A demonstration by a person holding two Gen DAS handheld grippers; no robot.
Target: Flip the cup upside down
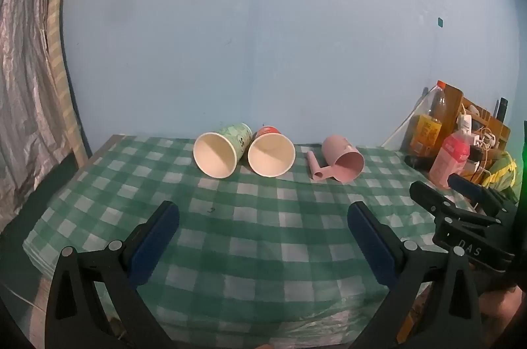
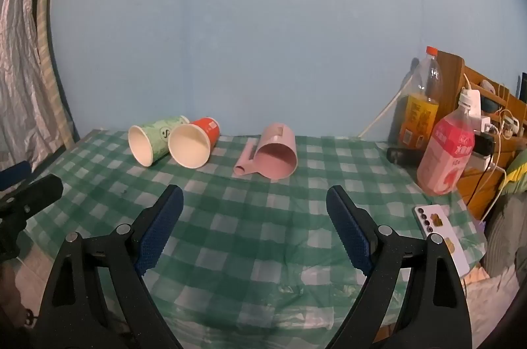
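Note:
Three cups lie on their sides at the far edge of the green checked tablecloth (image 1: 263, 233), mouths toward me: a green paper cup (image 1: 220, 153) (image 2: 154, 140), a red paper cup (image 1: 270, 155) (image 2: 194, 143) touching it, and a pink plastic mug (image 1: 342, 163) (image 2: 275, 154) with its handle to the left. My left gripper (image 1: 263, 210) is open and empty, well short of the paper cups. My right gripper (image 2: 255, 194) is open and empty, short of the pink mug. The right gripper also shows at the right of the left wrist view (image 1: 461, 201).
An orange-drink bottle (image 2: 421, 105) and a pink bottle (image 2: 446, 151) stand at the table's right side, by a wooden rack with cables (image 2: 487, 105). A phone (image 2: 441, 237) lies near the right front edge. A blue wall runs behind the table; a curtain hangs at left.

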